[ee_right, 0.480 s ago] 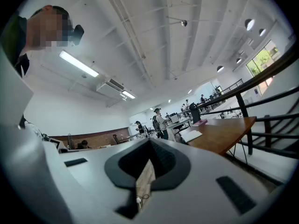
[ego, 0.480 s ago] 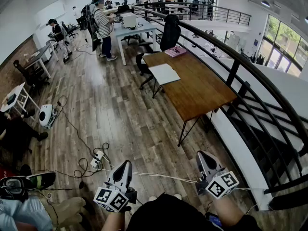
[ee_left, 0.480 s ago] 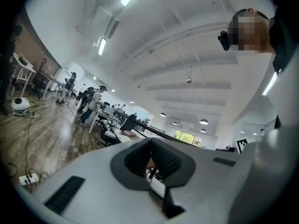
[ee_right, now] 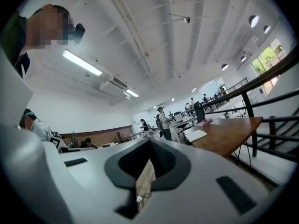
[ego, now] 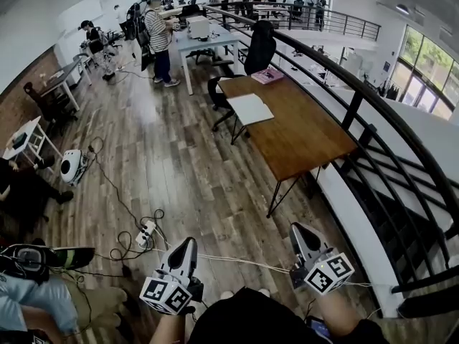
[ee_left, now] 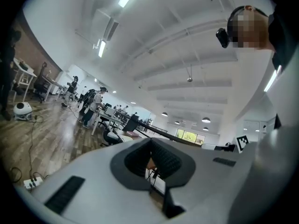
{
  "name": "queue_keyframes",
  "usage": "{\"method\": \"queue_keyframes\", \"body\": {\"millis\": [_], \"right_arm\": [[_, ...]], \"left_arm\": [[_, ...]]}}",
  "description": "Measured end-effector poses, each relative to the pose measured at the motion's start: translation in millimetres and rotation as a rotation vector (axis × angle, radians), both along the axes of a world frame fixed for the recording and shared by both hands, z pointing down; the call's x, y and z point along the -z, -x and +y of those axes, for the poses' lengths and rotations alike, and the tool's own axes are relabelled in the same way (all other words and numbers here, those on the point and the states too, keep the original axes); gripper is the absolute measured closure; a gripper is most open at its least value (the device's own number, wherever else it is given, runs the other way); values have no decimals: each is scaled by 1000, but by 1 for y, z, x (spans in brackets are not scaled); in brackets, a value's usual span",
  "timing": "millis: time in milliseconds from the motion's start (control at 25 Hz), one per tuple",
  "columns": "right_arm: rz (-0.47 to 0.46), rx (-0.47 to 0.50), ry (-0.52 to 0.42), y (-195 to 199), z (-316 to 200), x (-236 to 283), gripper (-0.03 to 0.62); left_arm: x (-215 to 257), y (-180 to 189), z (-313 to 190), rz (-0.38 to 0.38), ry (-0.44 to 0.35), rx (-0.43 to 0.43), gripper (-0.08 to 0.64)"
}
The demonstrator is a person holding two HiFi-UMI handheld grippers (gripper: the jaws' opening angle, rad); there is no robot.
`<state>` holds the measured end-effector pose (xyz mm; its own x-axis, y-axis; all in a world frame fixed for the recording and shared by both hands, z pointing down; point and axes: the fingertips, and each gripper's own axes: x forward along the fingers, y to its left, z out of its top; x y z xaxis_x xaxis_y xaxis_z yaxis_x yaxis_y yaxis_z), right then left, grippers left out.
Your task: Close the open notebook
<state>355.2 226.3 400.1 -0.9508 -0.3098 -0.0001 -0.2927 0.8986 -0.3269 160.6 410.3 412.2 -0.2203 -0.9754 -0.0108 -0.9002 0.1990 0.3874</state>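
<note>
Plank floor [ego: 179, 170] — black railing [ego: 373, 131].

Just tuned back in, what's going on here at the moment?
A person stands on the wood floor with the left hand-held gripper and the right hand-held gripper low in front of the body. Both have their jaws together with nothing between them. The open notebook lies on the wooden table well ahead, beyond both grippers, with a pink book farther back on the same table. The closing has not begun.
</note>
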Motion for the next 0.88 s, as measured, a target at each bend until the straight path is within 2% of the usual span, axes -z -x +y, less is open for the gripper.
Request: {"method": "queue_keyframes", "body": {"millis": [120, 400, 440, 480, 520, 560, 600, 880], "right_arm": [[22, -7, -47, -2, 1, -1, 595], [8, -19, -40, -10, -2, -8, 589], [-1, -18, -46, -12, -2, -7, 552], [-11, -18, -55, -14, -2, -4, 499], [-20, -19, -64, -16, -2, -2, 432], [-27, -22, -70, -18, -3, 0, 378], [-33, -26, -71, -20, -5, 1, 355], [-32, -35, -54, -35, -24, -5, 323]], "left_arm": [[-1, -6, -4, -6, 7, -5, 548], [3, -16, -3, -65, 17, -17, 545], [6, -18, -4, -76, 13, -23, 540], [8, -21, -5, -82, 8, -28, 479], [11, -23, -7, -85, 6, -32, 351], [12, -24, -10, -85, 7, -32, 291], [13, -26, -12, -85, 11, -31, 287], [5, -37, -32, -94, 48, -22, 285]]}}
